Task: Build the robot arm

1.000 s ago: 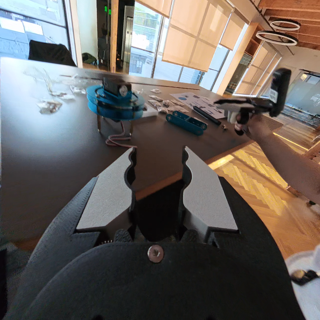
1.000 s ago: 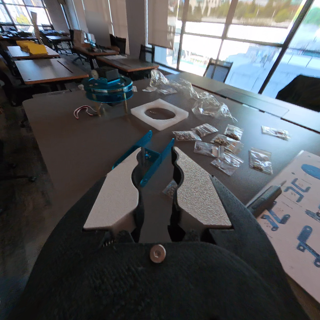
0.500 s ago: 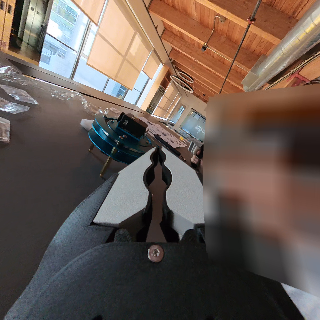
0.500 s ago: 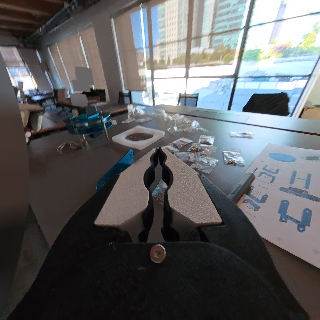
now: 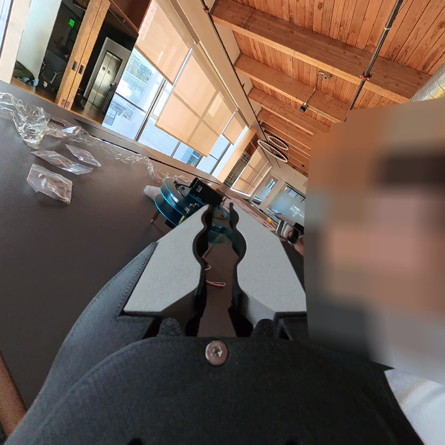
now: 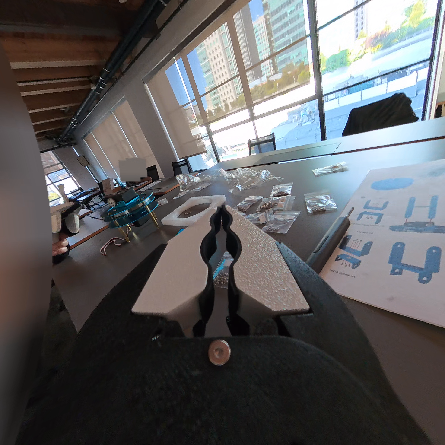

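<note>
A blue round platform [image 5: 178, 204] with a black servo on top stands on brass legs on the dark table [image 5: 72, 252]. My left gripper [image 5: 219, 208] is just in front of it, held low and tilted, empty, with a narrow gap between its tips. The platform also shows in the right wrist view [image 6: 131, 212], far left. My right gripper [image 6: 222, 208] is shut and empty above a small bag of screws [image 6: 222, 269]. A blue bracket [image 6: 179, 232] peeks out behind its left finger. A white foam frame [image 6: 190, 216] lies just beyond its tips.
Several small screw bags [image 6: 277, 212] and crumpled clear plastic [image 6: 245, 177] lie mid-table. A printed sheet [image 6: 397, 228] with a dark screwdriver [image 6: 330, 240] lies at the right. A red-white wire [image 6: 110, 243] trails from the platform. More clear bags [image 5: 49, 183] lie at the left.
Both grippers tipped upward and dropped lower over the table. The right gripper went from open to shut. The left closed from wide open, then reopened a little.
</note>
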The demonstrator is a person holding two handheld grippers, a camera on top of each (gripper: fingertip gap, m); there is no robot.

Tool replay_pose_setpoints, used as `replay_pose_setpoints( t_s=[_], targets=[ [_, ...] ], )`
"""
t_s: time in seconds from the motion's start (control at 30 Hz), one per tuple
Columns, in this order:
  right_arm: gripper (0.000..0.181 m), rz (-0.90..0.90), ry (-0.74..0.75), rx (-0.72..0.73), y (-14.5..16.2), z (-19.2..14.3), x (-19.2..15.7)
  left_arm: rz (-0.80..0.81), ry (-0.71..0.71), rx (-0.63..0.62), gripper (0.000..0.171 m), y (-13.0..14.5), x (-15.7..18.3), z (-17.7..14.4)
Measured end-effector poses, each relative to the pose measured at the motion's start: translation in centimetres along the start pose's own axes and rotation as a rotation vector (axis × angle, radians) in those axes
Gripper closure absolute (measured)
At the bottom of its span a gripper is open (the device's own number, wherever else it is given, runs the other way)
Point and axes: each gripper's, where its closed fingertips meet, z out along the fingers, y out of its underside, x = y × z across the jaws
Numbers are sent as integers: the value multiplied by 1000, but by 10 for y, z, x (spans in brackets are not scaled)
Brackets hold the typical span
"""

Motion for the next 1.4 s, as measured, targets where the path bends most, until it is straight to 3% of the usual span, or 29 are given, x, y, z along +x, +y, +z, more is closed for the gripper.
replay_pose_setpoints(
  t_s=[0.03,0.23,0.3,0.37,0.5,0.57,0.63,0.73,0.83,1.0,1.1,1.2,1.4],
  targets=[
    [181,3,-25,-13,2,1,-3,-7,1,-3,154,0,-1,1],
    [181,-109,-36,-55,8,6,-14,111,35,39,127,-9,8,-2],
    [181,-171,33,-19,3,6,-10,227,59,-32,124,-10,8,-3],
    [181,-254,197,29,-3,5,-9,360,62,-133,119,-17,-6,-7],
    [180,-319,335,103,12,51,-95,520,128,-279,118,-49,-59,-13],
    [178,-354,405,174,22,90,-138,499,192,-332,115,-60,-88,-6],
    [174,-348,421,154,39,131,-171,439,304,-389,113,-61,-103,6],
    [157,-377,489,114,50,167,-203,334,525,-425,116,-48,-99,22],
    [129,-393,497,-18,64,189,-231,258,663,-475,113,-25,-95,36],
    [114,-420,592,-8,77,205,-261,132,804,-546,119,-4,-92,41],
    [115,-428,678,63,93,205,-263,-29,921,-549,127,-17,-89,37],
    [116,-499,732,79,102,202,-261,-133,942,-555,128,-26,-94,42],
    [124,-500,746,292,82,190,-265,-112,935,-644,129,-22,-89,46]
  ],
)
